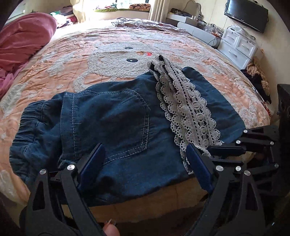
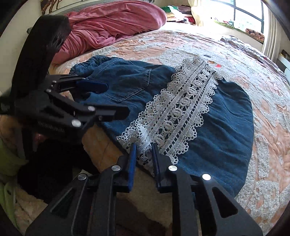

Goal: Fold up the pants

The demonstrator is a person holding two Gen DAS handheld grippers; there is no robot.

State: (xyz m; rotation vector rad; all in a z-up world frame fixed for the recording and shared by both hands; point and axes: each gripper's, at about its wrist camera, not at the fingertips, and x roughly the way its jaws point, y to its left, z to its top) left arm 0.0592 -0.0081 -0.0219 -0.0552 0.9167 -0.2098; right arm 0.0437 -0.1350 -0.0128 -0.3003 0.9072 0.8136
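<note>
the bed (image 1: 76, 59), peach quilted cover, bears folded denim pants (image 1: 112, 116) and a pink blanket (image 1: 23, 41).

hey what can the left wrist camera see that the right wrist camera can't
Only the left wrist view shows the wall-mounted TV, the white drawer unit and a fingertip at the bottom edge. Only the right wrist view shows the window panes and the green fabric on the floor. Both show the denim pants with their lace trim on the bedspread, the pink blanket, the left gripper open over the pants, and the right gripper narrowed around the lace.
</note>
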